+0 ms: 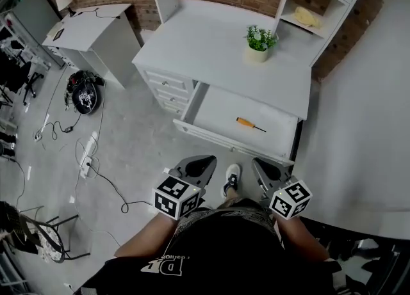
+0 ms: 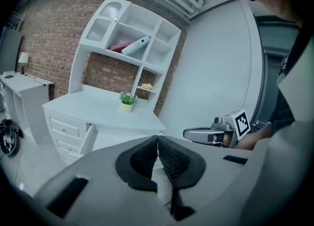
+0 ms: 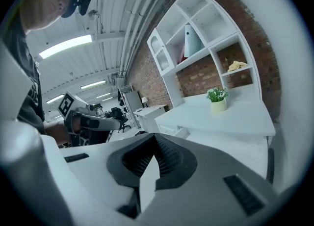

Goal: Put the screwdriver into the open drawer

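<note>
An orange-handled screwdriver (image 1: pixel 249 124) lies loose inside the open white drawer (image 1: pixel 277 119) under the desk top. Both grippers are held close to the person's body, well back from the drawer. My left gripper (image 1: pixel 206 161) is shut with nothing between its pads, and the same shows in the left gripper view (image 2: pixel 157 138). My right gripper (image 1: pixel 258 162) is also shut and empty, its pads meeting in the right gripper view (image 3: pixel 156 139). Each gripper shows in the other's view, pointing roughly level toward the desk.
A white desk (image 1: pixel 205 38) with a hutch of shelves carries a small potted plant (image 1: pixel 259 41). Closed drawers (image 1: pixel 168 90) sit left of the open one. A second white table (image 1: pixel 90 28), cables (image 1: pixel 90 159) and a black chair (image 1: pixel 38 233) are on the floor at the left.
</note>
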`<action>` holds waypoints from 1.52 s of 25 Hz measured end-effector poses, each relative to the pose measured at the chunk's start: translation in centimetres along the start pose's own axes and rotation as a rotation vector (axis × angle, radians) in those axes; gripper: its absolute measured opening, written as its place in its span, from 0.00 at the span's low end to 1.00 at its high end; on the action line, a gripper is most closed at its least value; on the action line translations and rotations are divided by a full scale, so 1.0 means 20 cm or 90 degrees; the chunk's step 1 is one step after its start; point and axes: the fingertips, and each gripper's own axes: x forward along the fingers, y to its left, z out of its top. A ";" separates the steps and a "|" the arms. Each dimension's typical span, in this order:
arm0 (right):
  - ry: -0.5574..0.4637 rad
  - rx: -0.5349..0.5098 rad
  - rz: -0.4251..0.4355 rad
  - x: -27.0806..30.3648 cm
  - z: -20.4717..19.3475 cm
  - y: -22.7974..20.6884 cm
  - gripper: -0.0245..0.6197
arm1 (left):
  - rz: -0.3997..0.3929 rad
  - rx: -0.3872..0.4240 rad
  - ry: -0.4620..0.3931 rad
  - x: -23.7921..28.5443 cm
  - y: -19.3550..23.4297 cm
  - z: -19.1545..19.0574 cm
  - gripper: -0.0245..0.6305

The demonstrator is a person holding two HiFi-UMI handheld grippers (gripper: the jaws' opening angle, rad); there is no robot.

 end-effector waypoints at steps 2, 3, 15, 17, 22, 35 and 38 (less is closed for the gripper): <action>0.011 0.007 -0.013 -0.11 -0.10 0.11 0.05 | -0.021 -0.011 0.011 -0.06 -0.09 -0.11 0.07; 0.017 0.014 -0.021 -0.16 -0.15 0.16 0.05 | -0.032 -0.016 0.022 -0.09 -0.13 -0.16 0.07; -0.032 0.001 -0.081 -0.59 -0.11 0.26 0.05 | -0.064 0.035 0.010 -0.22 -0.51 -0.18 0.07; -0.032 -0.001 -0.074 -0.64 -0.09 0.24 0.04 | -0.053 0.034 -0.001 -0.20 -0.55 -0.17 0.07; -0.015 -0.001 -0.058 -0.81 -0.04 0.17 0.05 | -0.033 0.007 -0.014 -0.13 -0.70 -0.14 0.07; 0.002 0.053 -0.078 -1.18 -0.17 -0.02 0.05 | -0.045 0.018 0.018 0.10 -1.05 -0.23 0.07; 0.007 0.063 -0.072 -1.19 -0.20 -0.02 0.04 | -0.047 0.029 0.027 0.09 -1.08 -0.24 0.07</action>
